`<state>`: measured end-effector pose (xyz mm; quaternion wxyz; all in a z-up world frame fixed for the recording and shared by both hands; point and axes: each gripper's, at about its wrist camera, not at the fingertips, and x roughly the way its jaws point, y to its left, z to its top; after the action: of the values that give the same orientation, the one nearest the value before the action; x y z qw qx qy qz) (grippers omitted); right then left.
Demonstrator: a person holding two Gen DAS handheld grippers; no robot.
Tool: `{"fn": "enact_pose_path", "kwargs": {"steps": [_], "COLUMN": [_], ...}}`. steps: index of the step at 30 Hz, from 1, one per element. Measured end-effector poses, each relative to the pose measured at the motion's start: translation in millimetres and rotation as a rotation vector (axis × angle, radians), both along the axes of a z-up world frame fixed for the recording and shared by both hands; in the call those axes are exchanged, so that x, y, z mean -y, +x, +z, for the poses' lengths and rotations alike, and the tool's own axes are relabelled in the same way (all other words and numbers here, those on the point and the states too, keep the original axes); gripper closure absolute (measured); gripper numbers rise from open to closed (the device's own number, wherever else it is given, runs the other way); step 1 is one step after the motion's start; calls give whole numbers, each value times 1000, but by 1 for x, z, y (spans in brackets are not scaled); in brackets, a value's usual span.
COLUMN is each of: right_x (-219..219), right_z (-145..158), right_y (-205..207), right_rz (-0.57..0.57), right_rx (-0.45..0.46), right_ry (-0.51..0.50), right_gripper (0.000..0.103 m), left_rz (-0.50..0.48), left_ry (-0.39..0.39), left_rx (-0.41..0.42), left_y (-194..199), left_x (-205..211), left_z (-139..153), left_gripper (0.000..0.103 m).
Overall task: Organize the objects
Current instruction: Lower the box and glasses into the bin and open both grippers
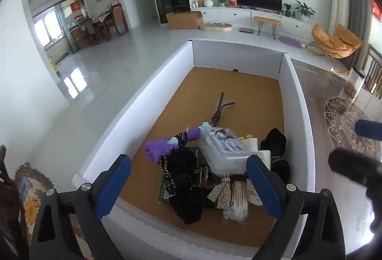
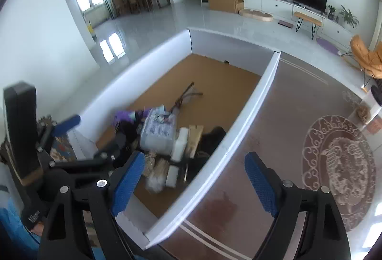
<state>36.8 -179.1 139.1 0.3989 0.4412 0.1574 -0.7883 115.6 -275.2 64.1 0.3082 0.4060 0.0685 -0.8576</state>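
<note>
— Jaws of both grippers spread, nothing in them: left gripper [image 1: 188, 186] hangs over the pile, right gripper [image 2: 194, 182] straddles the right wall of the white tray [image 1: 133, 114].

— Pile's where?

— Near edge of the tray. Clear box [image 1: 222, 150] looks stiff and light; take its long sides. Black fabric [image 1: 186, 178] is soft, pinch a fold. Swab pack [image 1: 237, 197] may slip.

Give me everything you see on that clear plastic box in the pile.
The clear rectangular plastic box lies flat on the white-walled tray's brown cork-like floor, tilted diagonally. Its lid shows a pale blue-purple printed picture; the sides look frosted. It is closed, as far as visible. A purple fuzzy item and black hair ties press against its left; a white block touches its right.
</note>
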Motion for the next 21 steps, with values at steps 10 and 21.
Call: {"fn": "enact_pose_path", "kwargs": {"steps": [10, 21], "right_x": [24, 32], "right_z": [-1, -8], "right_y": [6, 4], "right_rz": [34, 40], "right_rx": [-27, -29], "right_ry": [62, 93], "right_gripper": [17, 17], "left_rz": [47, 73], "left_ry": [17, 40], "left_rx": [-10, -22], "left_y": [7, 9], "left_x": [6, 17], "left_z": [11, 11], "left_gripper": [5, 5]}}
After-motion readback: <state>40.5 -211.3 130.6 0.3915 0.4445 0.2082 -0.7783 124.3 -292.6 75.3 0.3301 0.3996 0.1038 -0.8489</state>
